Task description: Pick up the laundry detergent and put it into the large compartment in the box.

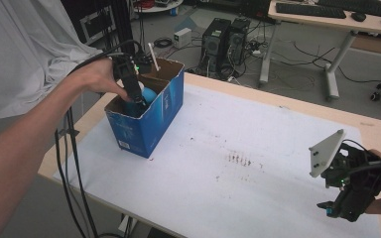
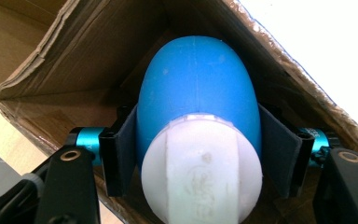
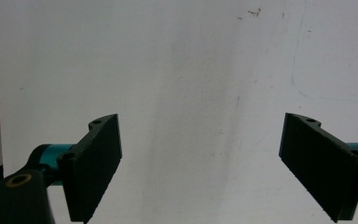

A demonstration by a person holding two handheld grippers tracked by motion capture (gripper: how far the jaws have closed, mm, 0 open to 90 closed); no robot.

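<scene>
The left gripper [image 1: 138, 99] reaches down into the open blue cardboard box [image 1: 154, 119] at the far left corner of the desk [image 1: 258, 163], which is covered with a white sheet. In the left gripper view, a smooth blue plastic egg-shaped object with a white ribbed cap [image 2: 199, 126] sits inside the box between the black fingers [image 2: 123, 149]. The pads lie close along its blue sides; whether they press on it or have just let go is hard to judge, as a thin gap seems to show. The right gripper [image 1: 345, 206] hangs over the desk's near right corner, its fingers [image 3: 95, 163] spread wide above bare white sheet, holding nothing.
</scene>
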